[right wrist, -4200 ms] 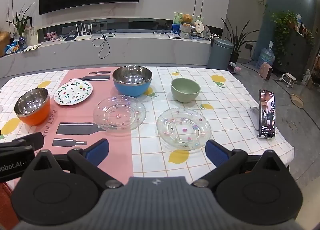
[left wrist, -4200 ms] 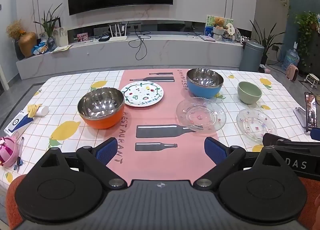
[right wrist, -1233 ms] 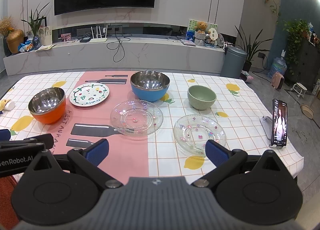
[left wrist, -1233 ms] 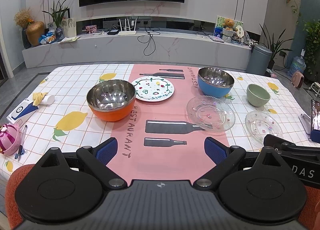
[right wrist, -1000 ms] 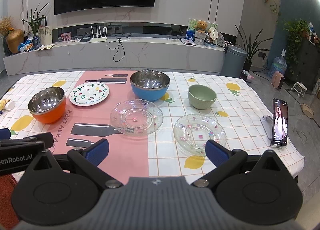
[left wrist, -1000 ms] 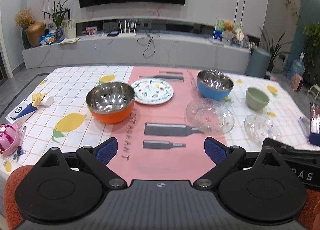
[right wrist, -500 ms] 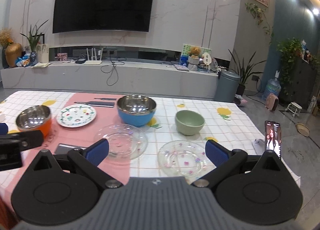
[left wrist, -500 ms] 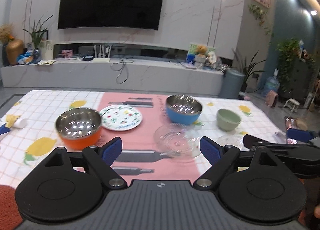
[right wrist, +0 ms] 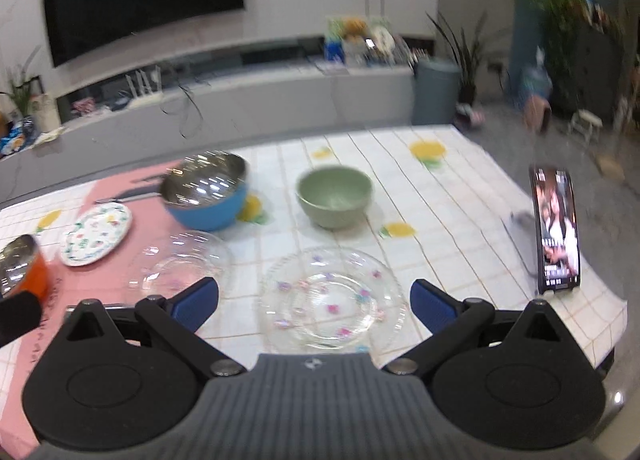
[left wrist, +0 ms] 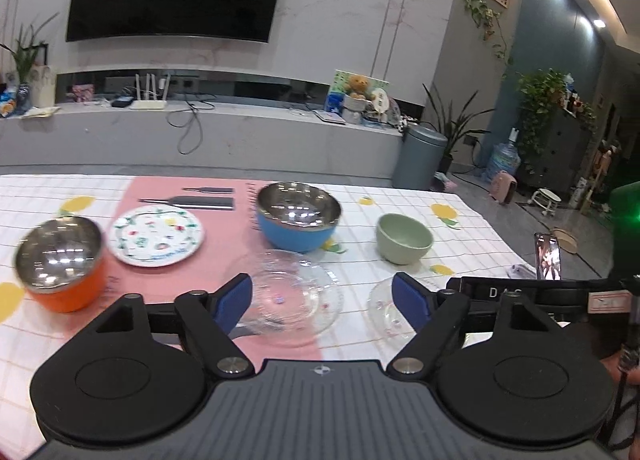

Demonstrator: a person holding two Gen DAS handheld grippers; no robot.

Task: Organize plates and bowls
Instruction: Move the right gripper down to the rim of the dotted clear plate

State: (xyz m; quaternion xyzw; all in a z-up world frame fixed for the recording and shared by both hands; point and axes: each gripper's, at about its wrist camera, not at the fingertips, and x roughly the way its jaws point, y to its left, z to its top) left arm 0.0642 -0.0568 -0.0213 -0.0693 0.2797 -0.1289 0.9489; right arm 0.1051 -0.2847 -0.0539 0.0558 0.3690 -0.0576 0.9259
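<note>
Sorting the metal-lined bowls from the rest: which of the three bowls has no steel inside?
The green bowl, right of the blue bowl: plain matte green inside, while blue and orange bowl have shiny steel interiors.

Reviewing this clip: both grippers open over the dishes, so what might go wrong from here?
1. The right gripper frames a thin clear glass plate; its low rim may slip from the fingers.
2. That plate sits near the table edge and could slide off.
3. An upright phone stands beside it, easily knocked.
</note>
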